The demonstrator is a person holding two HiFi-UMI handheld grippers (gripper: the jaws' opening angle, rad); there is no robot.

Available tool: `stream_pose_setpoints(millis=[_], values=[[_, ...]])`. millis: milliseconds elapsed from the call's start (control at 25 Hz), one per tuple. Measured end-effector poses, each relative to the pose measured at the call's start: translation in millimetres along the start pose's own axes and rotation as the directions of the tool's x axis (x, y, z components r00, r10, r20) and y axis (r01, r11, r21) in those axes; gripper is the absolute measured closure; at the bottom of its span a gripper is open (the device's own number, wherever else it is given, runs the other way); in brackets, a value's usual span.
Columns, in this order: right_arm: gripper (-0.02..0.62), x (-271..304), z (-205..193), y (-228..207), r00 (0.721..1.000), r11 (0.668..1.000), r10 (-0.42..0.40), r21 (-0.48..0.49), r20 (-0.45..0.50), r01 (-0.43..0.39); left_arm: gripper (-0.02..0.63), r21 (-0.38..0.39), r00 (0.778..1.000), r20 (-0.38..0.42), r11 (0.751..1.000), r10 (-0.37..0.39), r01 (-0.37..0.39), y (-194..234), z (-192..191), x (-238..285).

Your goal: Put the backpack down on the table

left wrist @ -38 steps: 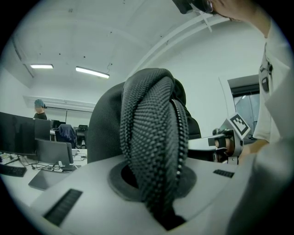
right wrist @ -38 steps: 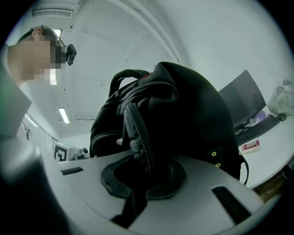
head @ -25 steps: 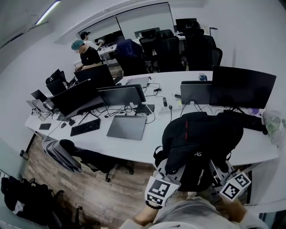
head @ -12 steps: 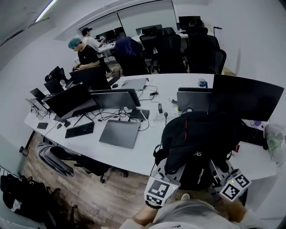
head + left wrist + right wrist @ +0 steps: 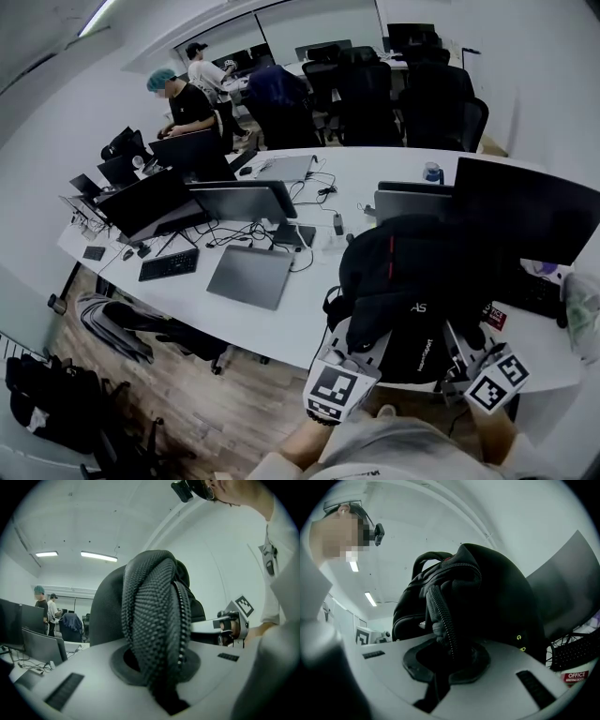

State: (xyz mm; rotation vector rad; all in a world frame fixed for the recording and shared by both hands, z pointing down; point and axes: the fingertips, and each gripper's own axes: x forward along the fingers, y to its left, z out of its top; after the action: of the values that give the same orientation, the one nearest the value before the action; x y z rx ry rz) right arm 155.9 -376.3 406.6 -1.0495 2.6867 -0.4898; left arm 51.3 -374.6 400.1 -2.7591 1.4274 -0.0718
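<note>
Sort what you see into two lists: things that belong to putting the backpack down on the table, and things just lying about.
In the job: black backpack, white table, left hand-held gripper, right hand-held gripper.
Lying about: keyboard, closed laptop, monitor, bottle, office chair.

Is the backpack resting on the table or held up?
Looks held: the backpack hangs by its straps in the shut left gripper and right gripper, bottom at the table's near edge.

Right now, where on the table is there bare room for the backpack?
Bare tabletop lies between the closed grey laptop and the backpack, along the near edge. Another patch lies beyond the cables, towards the bottle. The left end, with monitors and keyboard, is crowded.
</note>
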Motion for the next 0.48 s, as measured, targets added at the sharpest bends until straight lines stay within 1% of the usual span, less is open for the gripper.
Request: stream_pose_setpoints(millis=[200,480], values=[[0.566,20.1,4.4,-15.7,1.0,1.0,-0.011,-0.005,0.011,0.011,0.565,0.022,1.0,0.01,1.0,-0.004,0.004,18.9,-2.2,20.9],[0.566,61.4,10.9,-30.5,0.999,0.998,-0.041,-0.038,0.027,0.042,0.566,0.014,0.999,0.027,1.0,-0.027,0.026,57.7,-1.1,43.0]])
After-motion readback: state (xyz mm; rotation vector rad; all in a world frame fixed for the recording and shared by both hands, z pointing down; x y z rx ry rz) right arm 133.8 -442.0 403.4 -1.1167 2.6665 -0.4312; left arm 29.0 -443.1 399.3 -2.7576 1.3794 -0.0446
